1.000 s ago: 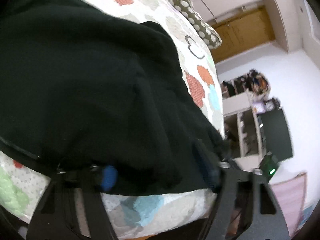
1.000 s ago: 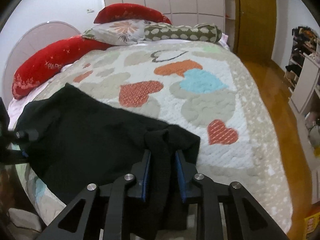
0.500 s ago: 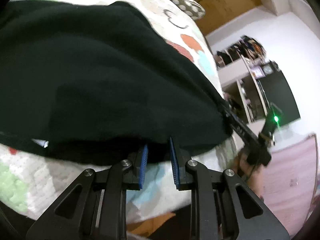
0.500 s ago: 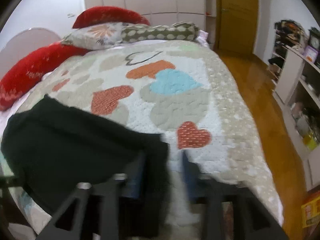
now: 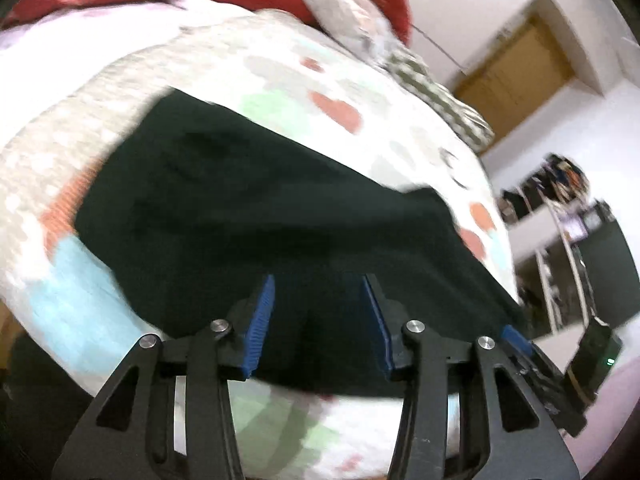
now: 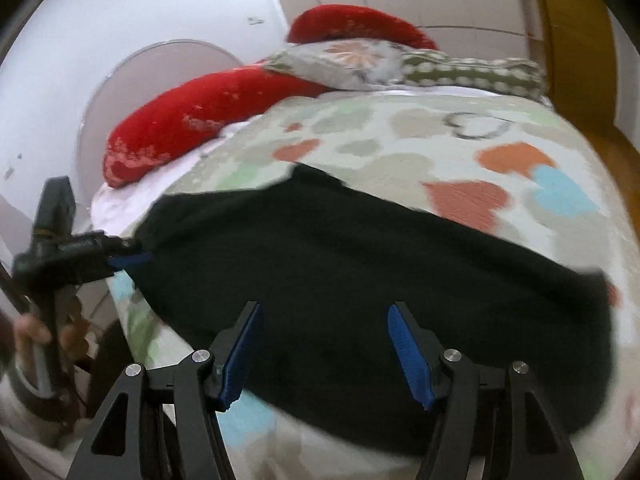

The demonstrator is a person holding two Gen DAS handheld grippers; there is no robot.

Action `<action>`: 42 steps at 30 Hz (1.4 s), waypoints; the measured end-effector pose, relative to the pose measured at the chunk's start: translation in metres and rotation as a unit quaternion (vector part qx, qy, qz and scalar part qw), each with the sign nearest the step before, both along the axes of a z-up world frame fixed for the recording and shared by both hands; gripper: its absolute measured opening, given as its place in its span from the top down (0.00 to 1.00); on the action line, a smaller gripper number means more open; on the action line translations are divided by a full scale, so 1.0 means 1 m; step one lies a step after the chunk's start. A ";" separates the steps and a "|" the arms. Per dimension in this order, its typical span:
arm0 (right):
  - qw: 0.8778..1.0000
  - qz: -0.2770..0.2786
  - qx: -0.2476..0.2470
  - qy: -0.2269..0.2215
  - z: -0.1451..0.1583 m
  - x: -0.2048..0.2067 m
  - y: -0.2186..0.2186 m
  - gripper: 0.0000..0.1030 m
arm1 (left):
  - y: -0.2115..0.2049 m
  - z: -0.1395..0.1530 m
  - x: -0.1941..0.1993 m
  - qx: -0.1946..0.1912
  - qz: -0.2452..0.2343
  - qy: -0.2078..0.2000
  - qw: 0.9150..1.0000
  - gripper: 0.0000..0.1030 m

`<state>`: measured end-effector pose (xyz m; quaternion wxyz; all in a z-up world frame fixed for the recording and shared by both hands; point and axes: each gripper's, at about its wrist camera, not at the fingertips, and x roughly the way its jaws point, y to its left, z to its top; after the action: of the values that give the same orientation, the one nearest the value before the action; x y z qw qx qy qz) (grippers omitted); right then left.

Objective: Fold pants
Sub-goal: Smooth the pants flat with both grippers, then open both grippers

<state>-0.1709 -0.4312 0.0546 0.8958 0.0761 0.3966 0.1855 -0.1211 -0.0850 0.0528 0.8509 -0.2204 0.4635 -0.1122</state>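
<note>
Now my black pants (image 6: 360,280) lie flat and folded on the white quilt with coloured hearts (image 6: 460,148), near the edge of the bed closest to me. My left claw (image 5: 318,320) has just been opening again, and its blue pads (image 5: 260,320) stand apart over the near edge of the dark cloth. Nothing is pinched between them. My right claw (image 6: 326,354) has just been opening too. Its two blue pads (image 6: 408,356) stand wide apart above the pants and they hold nothing. From my right side I can see the tip of my left claw (image 6: 128,258) at the left end of the pants, with my hand (image 6: 32,332) on its handle lower down. Long red pillows (image 6: 208,120) and a flowery pillow (image 6: 348,60) sit at the far end of the bed. The pictures are a bit blurry
</note>
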 end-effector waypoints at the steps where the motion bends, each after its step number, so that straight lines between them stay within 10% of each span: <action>1: 1.000 0.004 0.014 -0.004 0.003 0.010 0.008 0.39 | 0.006 -0.002 0.005 0.002 0.008 -0.002 1.000 0.58; 9: 0.995 0.060 0.069 0.038 -0.012 0.109 0.086 0.39 | 0.058 -0.021 0.029 -0.020 0.054 0.000 0.998 0.59; 15: 0.997 -0.017 -0.001 0.071 -0.046 0.150 0.080 0.43 | 0.061 -0.023 0.033 -0.004 0.043 -0.016 0.999 0.59; 31: 0.993 0.040 -0.068 0.085 -0.038 -0.017 0.076 0.34 | 0.041 -0.014 0.026 0.064 0.052 -0.021 0.996 0.58; 42: 0.996 -0.039 -0.059 0.062 -0.014 -0.022 0.042 0.33 | 0.014 0.004 0.003 0.093 0.030 -0.036 0.995 0.58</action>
<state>-0.1932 -0.3890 0.0402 0.8789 0.0497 0.4586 0.1211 -0.1180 -0.0711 0.0564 0.8869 -0.1495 0.4340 -0.0513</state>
